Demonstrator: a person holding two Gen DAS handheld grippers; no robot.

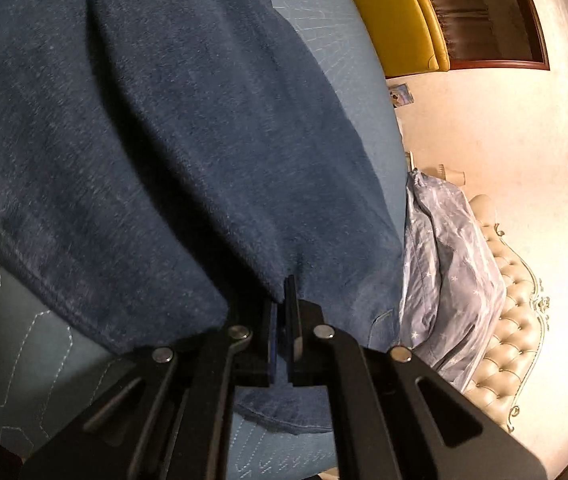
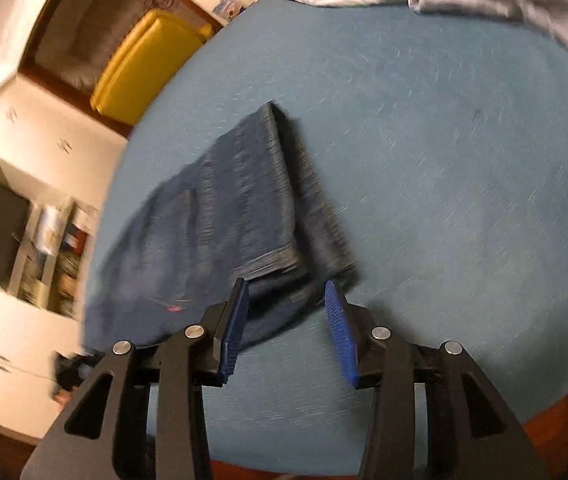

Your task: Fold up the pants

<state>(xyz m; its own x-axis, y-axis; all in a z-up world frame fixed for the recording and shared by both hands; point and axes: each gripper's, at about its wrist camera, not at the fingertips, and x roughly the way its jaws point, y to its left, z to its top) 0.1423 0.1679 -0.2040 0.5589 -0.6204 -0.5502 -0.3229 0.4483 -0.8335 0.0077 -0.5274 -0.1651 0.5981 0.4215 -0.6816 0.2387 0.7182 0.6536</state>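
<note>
Here the left gripper [image 1: 282, 304] tilts downward, fingers pinching the pants [image 1: 156, 152] at lower centre; the right gripper [image 2: 288, 300], fingers spread, hangs over the pants' edge on the bed [image 2: 463, 160].

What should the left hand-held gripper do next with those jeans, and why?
Probably carry the pinched denim on across and lay it down over the rest. The left hand-held gripper is shut on a fold of the jeans, which drape lifted above the blue bedcover. The right hand-held gripper stands open, with denim lying between its fingers but not pinched, so only the left one carries cloth.
</note>
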